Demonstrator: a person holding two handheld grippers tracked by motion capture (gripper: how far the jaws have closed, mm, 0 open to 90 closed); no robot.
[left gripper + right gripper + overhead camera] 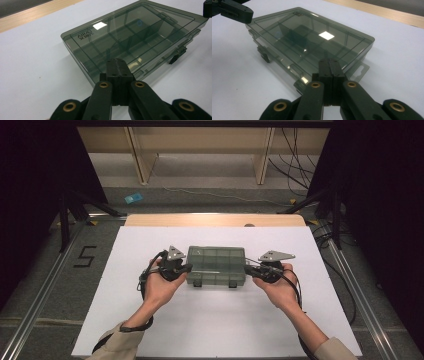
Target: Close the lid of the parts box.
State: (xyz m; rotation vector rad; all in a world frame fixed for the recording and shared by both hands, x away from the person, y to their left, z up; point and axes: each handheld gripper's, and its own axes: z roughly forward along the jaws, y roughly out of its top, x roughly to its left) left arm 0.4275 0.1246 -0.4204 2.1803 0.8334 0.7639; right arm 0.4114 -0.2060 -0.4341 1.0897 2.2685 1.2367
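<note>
Both my grippers, left gripper (187, 268) and right gripper (248, 269), sit closed and empty at either end of the smoky compartment box (216, 264). Its lid looks latched, so I judge opening is yet to start.

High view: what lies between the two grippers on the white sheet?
A closed smoky organizer box lies between the left gripper and right gripper, as the high view shows.

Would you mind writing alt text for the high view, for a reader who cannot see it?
A person's two hands each hold a black gripper against the short ends of a closed, smoky-transparent compartment box lying flat on a white table. The left gripper and right gripper both have shut jaws pointing inward at the box. Beyond the table are grey floor and wooden shelving.
</note>
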